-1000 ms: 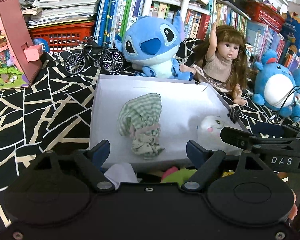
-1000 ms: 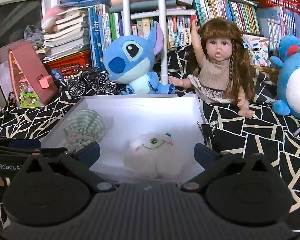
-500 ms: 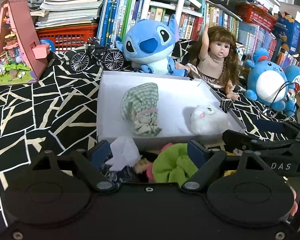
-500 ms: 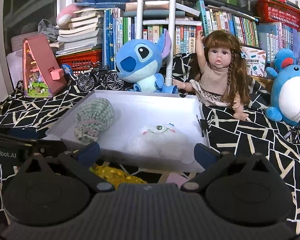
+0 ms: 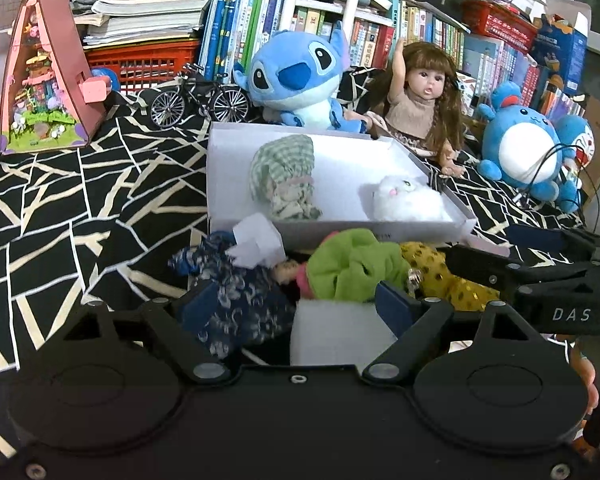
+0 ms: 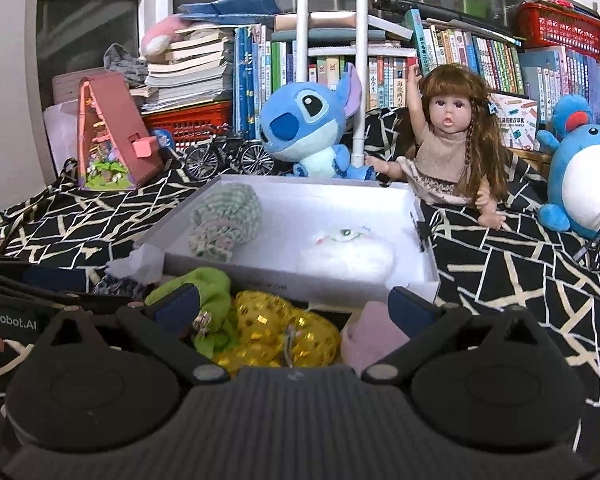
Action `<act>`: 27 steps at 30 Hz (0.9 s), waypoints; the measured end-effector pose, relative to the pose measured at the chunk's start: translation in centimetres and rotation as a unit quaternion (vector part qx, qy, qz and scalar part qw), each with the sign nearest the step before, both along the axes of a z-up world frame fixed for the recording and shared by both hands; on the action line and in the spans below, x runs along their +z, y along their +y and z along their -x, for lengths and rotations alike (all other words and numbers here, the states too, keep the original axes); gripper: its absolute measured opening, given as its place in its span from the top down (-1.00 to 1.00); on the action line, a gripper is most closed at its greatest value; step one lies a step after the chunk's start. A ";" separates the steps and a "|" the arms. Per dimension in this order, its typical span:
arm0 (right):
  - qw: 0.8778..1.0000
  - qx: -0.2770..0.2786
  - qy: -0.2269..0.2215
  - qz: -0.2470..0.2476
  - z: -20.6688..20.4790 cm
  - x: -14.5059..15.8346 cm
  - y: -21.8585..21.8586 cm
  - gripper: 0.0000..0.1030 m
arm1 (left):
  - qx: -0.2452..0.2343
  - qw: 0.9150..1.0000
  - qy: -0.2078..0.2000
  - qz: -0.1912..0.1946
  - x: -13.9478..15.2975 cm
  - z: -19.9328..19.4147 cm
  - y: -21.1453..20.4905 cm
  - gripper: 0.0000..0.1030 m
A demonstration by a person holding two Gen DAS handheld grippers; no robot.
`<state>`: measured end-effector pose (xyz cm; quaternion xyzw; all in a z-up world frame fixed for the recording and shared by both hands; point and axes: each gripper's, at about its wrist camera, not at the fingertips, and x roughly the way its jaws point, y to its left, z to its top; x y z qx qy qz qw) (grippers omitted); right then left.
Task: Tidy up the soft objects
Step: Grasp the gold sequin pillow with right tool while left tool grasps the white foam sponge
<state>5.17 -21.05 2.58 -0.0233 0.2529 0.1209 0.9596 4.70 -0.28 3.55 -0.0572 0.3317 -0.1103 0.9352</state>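
Note:
A white box (image 5: 220, 160) (image 6: 288, 286) holds a green checked pouch (image 5: 286, 176) (image 6: 224, 220) and a white plush (image 5: 404, 200) (image 6: 346, 254). In front of it lie a dark blue floral cloth (image 5: 236, 296), a green scrunchie (image 5: 352, 266) (image 6: 212, 300), a gold sequin pouch (image 5: 448, 280) (image 6: 280, 332), a white foam piece (image 5: 336, 332) and a pink soft piece (image 6: 370, 338). My left gripper (image 5: 296, 304) is open and empty above the blue cloth and foam. My right gripper (image 6: 292, 304) is open and empty above the gold pouch.
Behind the box sit a Stitch plush (image 5: 296, 80), a doll (image 5: 420, 100), a model bicycle (image 5: 200, 96) and a pink toy house (image 5: 44, 80). A blue round plush (image 5: 520, 148) is at the right. Bookshelves line the back. A black patterned cloth (image 5: 80, 200) covers the surface.
Both grippers have pulled back from the box toward me. The loose soft things in front of the box have come into view. Both stay open and empty.

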 end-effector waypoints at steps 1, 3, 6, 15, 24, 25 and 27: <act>1.000 0.002 0.002 -0.001 0.1 -0.1 0.0 -1.00 | -0.001 1.000 0.001 0.001 -0.1 0.3 0.0 -0.65; 1.000 0.007 0.006 -0.001 0.5 -0.4 0.1 -1.00 | -0.003 1.000 0.002 0.002 -0.3 0.8 0.0 -0.65; 1.000 0.010 0.011 0.005 0.7 -1.0 0.4 -1.00 | -0.003 1.000 0.005 0.002 -0.6 1.3 0.0 -0.65; 1.000 0.016 0.026 0.000 0.8 -2.0 0.7 -0.97 | -0.003 1.000 -0.001 0.005 -1.1 2.8 0.0 -0.65; 0.999 0.008 0.041 -0.015 0.3 -2.7 0.7 -0.91 | -0.020 1.000 -0.002 0.010 -1.1 3.7 0.1 -0.65; 0.999 0.007 0.041 -0.016 0.3 -2.7 0.7 -0.89 | -0.021 1.000 -0.001 0.011 -1.1 3.8 0.1 -0.65; 0.999 0.007 0.041 -0.017 0.3 -2.7 0.7 -0.85 | -0.024 1.000 -0.001 0.013 -1.1 4.0 0.1 -0.65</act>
